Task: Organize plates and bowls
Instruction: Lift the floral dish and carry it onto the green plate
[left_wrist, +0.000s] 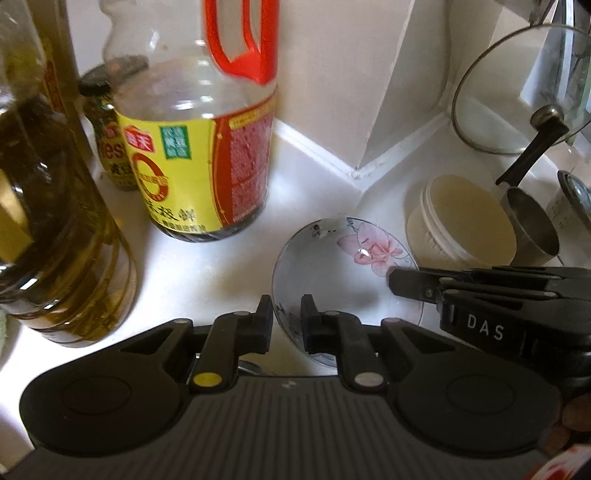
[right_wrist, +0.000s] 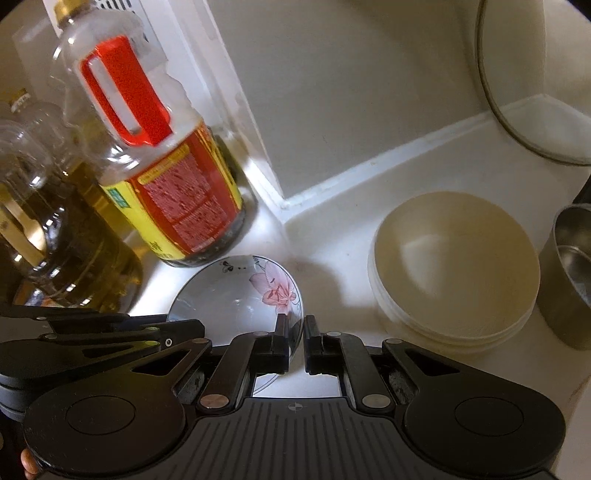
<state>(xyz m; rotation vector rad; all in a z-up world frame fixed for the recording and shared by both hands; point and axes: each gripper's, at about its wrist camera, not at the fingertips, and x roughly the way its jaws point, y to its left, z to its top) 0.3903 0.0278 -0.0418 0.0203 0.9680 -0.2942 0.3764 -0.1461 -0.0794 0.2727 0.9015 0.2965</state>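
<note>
A small white bowl with a pink flower (left_wrist: 332, 266) sits on the white counter; it also shows in the right wrist view (right_wrist: 236, 291). My left gripper (left_wrist: 287, 321) straddles its near-left rim with a narrow gap between the fingers. My right gripper (right_wrist: 295, 343) straddles its right rim, fingers nearly closed; it shows in the left wrist view (left_wrist: 395, 280) at the bowl's right edge. A stack of cream bowls (right_wrist: 454, 266) stands to the right, also in the left wrist view (left_wrist: 465, 221).
A large soy sauce bottle with a red handle (left_wrist: 199, 147) and an oil bottle (left_wrist: 48, 221) stand at the left. A small jar (left_wrist: 107, 136) is behind them. A steel measuring cup (left_wrist: 532, 229) and a glass lid (left_wrist: 517, 92) are at the right, by the wall corner.
</note>
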